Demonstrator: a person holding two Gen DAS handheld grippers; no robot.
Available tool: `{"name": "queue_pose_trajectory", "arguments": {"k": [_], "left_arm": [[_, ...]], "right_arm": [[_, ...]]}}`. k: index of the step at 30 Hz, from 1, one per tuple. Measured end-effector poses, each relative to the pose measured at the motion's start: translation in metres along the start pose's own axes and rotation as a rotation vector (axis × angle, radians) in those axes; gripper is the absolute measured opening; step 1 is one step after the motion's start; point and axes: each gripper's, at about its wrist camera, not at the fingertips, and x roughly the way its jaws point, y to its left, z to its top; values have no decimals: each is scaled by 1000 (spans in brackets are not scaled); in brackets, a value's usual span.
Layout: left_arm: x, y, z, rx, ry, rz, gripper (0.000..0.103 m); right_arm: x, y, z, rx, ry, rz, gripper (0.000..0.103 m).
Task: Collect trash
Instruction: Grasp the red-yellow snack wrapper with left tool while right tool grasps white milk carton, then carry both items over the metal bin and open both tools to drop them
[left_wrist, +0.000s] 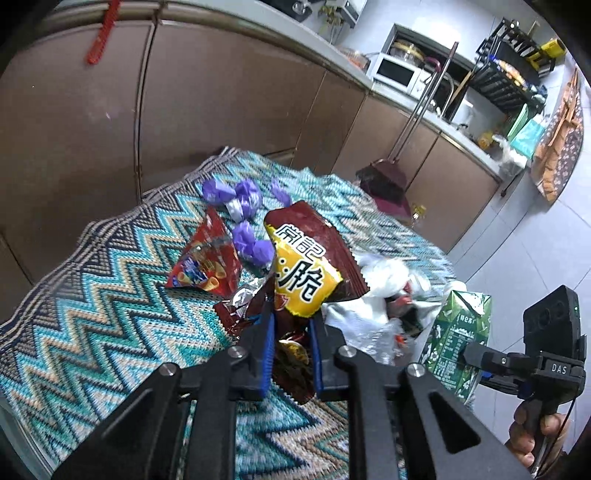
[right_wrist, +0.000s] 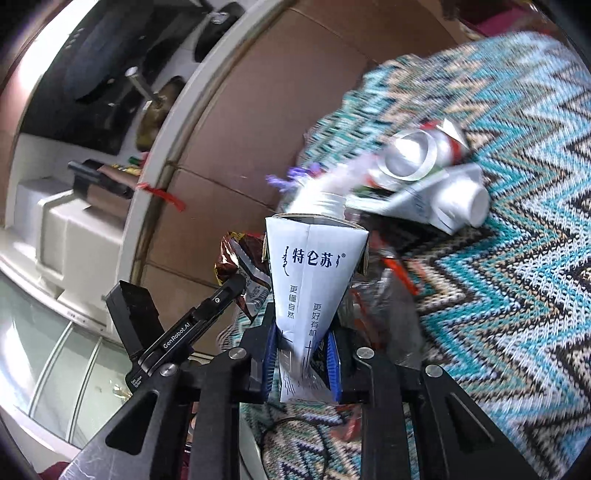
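Note:
My left gripper (left_wrist: 291, 321) is shut on a brown and yellow snack wrapper (left_wrist: 306, 258), which stands up crumpled between the blue pads above the zigzag cloth (left_wrist: 92, 314). My right gripper (right_wrist: 301, 332) is shut on a squashed milk carton (right_wrist: 314, 266), white with blue print, pinched at its narrow lower end. The left wrist view shows the same carton (left_wrist: 461, 332) by its green side, with a hand (left_wrist: 532, 432) holding that gripper. On the cloth lie a red snack packet (left_wrist: 207, 262), purple crumpled wrappers (left_wrist: 243, 199), a white plastic bag (left_wrist: 388, 280), a crushed can (right_wrist: 417, 155) and another flattened carton (right_wrist: 443, 199).
Brown cabinet doors (left_wrist: 221, 110) stand close behind the cloth-covered table. A dark red dustpan with a long handle (left_wrist: 388, 184) leans against them on the tiled floor (left_wrist: 517, 240). A microwave (left_wrist: 397, 72) sits on the counter above.

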Motion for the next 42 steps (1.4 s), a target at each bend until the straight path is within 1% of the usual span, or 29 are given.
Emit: {"name": "queue_pose_trajectory", "arguments": {"k": [5, 7, 10, 12, 16, 17, 18, 20, 23, 25, 28, 32, 33, 36, 38, 41, 42], "left_arm": [[-32, -5, 0, -1, -39, 7, 15], [-43, -11, 1, -9, -48, -14, 15], [-56, -20, 1, -17, -55, -79, 15], [-61, -26, 3, -26, -50, -118, 15], [-64, -48, 3, -2, -44, -145, 15], [-64, -54, 3, 6, -40, -151, 15], [-63, -63, 3, 21, -37, -156, 15], [-60, -81, 3, 52, -28, -167, 15], [-50, -119, 4, 102, -3, -202, 15], [-38, -153, 4, 149, 24, -236, 15], [-18, -210, 3, 217, 67, -292, 15], [21, -289, -4, 302, 145, -361, 15], [32, -308, -6, 321, 169, -378, 15], [68, -364, -16, 377, 225, -422, 15], [90, -389, -24, 397, 259, -434, 15], [130, -424, -38, 429, 319, -427, 15], [141, -431, -42, 434, 335, -423, 15]], "right_arm": [[-11, 25, -2, -67, -22, -12, 23], [-19, 32, -4, -83, -40, -5, 24], [-37, 43, -9, -132, -82, -20, 23], [-51, 52, -12, -185, -117, -64, 24], [-69, 67, -25, -294, -178, -167, 24], [-74, 72, -29, -330, -202, -209, 24], [-78, 77, -33, -367, -227, -252, 24], [-85, 85, -37, -412, -264, -309, 23], [-105, 82, -40, -430, -314, -353, 23], [-124, 71, -38, -406, -345, -373, 23], [-164, 40, -32, -333, -407, -425, 23], [-219, -13, -21, -226, -489, -555, 24], [-230, -29, -17, -203, -503, -603, 24], [-253, -68, -5, -160, -516, -697, 24], [-261, -91, 2, -152, -515, -750, 24], [-269, -128, 13, -126, -502, -750, 24], [-271, -140, 16, -115, -497, -746, 24]]}}
